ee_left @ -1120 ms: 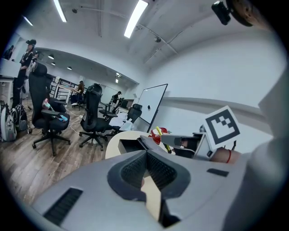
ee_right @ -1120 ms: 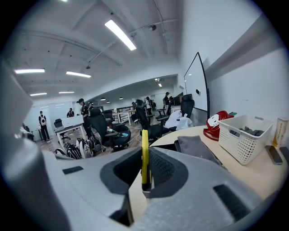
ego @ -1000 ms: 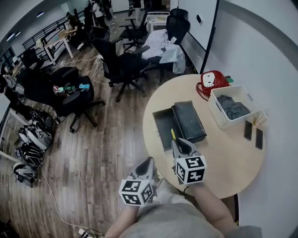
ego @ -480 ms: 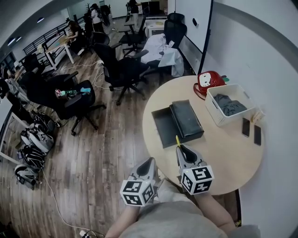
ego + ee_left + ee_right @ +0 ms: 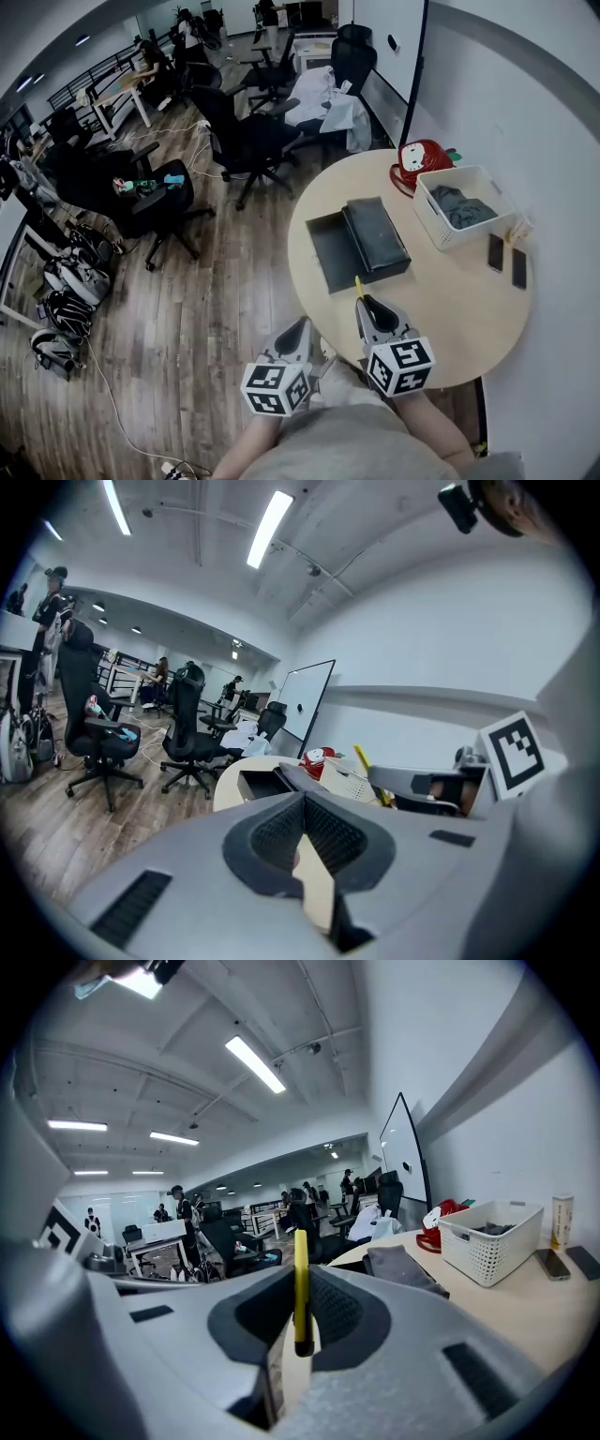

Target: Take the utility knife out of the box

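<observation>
The open dark box [image 5: 328, 251] lies on the round table [image 5: 450, 309], its lid [image 5: 377, 239] beside the tray. My right gripper [image 5: 362, 302] hovers over the table's near edge, short of the box, and is shut on the yellow utility knife [image 5: 357, 284]. In the right gripper view the knife [image 5: 300, 1260] stands upright between the pads of the right gripper [image 5: 300, 1283], with the box lid [image 5: 398, 1265] beyond. My left gripper [image 5: 298, 325] hangs off the table's edge by my lap. In the left gripper view the left gripper [image 5: 303, 803] has its jaws together on nothing.
A white basket [image 5: 466, 211] holding grey cloth stands at the table's far right, with a red object [image 5: 422, 161] behind it. Two phones [image 5: 506, 261] and a small bottle [image 5: 514, 232] lie near the wall. Office chairs [image 5: 246, 141] stand on the wooden floor to the left.
My right gripper has drawn back from the box toward the table's near edge, carrying the yellow knife. The left gripper has barely shifted.
</observation>
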{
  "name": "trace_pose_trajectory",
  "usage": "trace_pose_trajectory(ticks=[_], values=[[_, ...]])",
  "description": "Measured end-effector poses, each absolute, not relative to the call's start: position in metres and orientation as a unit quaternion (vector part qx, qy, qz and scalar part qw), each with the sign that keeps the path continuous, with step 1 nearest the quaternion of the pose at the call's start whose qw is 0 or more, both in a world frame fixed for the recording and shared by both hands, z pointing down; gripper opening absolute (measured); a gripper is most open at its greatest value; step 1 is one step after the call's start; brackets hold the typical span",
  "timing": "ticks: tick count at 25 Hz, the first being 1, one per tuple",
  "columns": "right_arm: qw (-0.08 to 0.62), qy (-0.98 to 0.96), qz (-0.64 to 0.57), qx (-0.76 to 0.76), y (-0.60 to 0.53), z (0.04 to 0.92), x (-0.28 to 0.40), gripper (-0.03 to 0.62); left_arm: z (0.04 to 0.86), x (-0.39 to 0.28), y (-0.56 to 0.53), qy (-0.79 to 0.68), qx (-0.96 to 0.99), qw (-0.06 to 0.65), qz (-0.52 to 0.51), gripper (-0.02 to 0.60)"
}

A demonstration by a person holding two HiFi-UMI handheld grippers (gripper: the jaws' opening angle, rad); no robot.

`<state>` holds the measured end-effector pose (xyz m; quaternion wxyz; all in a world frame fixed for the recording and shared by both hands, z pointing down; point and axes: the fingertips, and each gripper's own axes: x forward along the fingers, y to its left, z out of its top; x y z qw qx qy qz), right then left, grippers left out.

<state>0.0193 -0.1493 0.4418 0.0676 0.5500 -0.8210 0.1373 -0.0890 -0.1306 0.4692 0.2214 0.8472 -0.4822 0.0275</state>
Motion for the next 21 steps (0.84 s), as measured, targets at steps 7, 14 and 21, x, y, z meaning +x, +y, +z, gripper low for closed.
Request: trace_pose_trajectory(ticks=[7,14,21], values=[[0.066,-0.823,0.135,0.548,-0.1501,0.4406,0.0193,0.037,0.4702,-0.0899,-0.1339,-0.483,0.846,0.223,0.029,0.003],[0.063,-0.827,0.132,0.543,-0.1534,0.4393,0.0146,0.037,0.4694,-0.091,-0.1353,-0.481,0.848,0.223,0.029,0.003],[0.061,-0.83,0.132,0.539,-0.154,0.4407,0.0099,0.037,0.4718,-0.0921,-0.1357,-0.48,0.848,0.224,0.029,0.003]])
